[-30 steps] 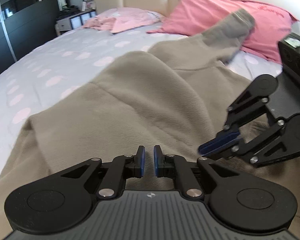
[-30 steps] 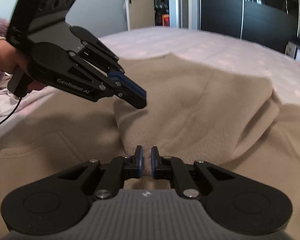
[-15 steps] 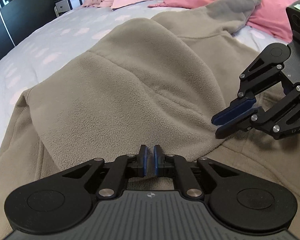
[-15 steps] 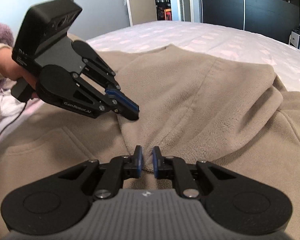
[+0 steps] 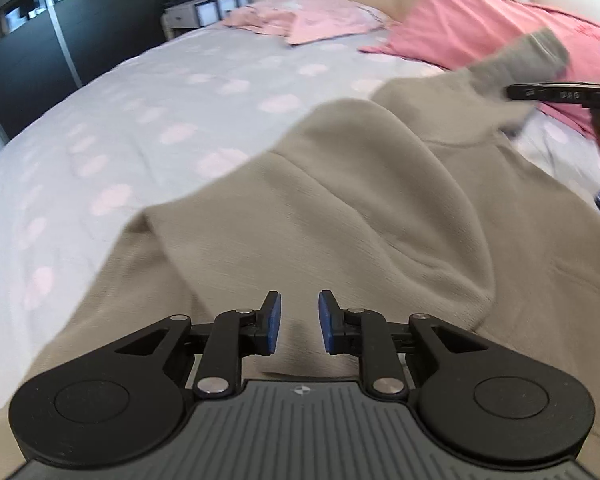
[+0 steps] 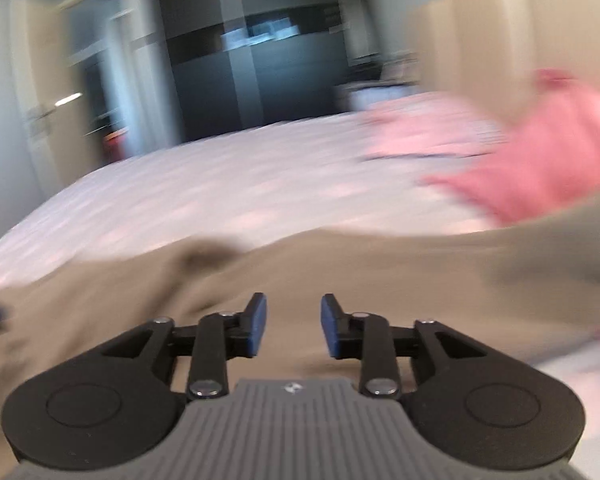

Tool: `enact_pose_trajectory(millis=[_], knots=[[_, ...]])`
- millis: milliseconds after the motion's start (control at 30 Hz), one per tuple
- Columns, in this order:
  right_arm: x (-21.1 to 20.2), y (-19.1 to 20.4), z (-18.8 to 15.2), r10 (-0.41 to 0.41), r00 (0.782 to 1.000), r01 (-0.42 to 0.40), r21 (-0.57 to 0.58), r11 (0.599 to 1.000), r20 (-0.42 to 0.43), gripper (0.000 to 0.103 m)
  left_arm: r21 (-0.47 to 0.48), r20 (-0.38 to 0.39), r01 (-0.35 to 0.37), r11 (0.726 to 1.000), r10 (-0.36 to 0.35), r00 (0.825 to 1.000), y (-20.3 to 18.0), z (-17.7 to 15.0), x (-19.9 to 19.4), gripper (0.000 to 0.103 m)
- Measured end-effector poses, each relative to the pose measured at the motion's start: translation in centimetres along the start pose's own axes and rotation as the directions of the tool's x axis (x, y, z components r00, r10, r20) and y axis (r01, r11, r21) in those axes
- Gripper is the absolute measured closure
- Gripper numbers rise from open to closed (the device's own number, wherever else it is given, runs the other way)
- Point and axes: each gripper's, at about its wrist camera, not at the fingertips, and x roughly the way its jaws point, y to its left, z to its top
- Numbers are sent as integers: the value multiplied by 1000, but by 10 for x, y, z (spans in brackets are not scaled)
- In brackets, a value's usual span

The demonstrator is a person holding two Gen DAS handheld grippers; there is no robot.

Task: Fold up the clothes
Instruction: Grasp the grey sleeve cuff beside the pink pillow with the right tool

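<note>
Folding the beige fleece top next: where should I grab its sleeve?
Take the sleeve at its grey cuff end, coming from the pillow side. It sticks out alone past the body of the top, lying over the pillow, so likely one free layer to pinch.

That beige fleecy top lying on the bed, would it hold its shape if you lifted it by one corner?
Probably not. The beige fleece top lies in soft rounded folds, so it would likely sag and drape. Its fuzzy surface should grip rather than slip. Its bulk looks thick, so possibly somewhat heavy for a top.
</note>
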Motion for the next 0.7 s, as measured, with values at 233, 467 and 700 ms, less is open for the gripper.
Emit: enact_pose_trajectory(millis=[233,467,700], knots=[[-35,-135,16,-375,914,355,144,924,155,57,-71,28,-44,996,46,999,17,3,-3,83],[-42,-214,13,-506,853,453,304,838,124,50,-120,32,-52,991,57,998,24,3,2,83],[-8,-244,23,-494,864,430,369,824,95,35,-135,33,-66,989,71,997,26,2,5,83]])
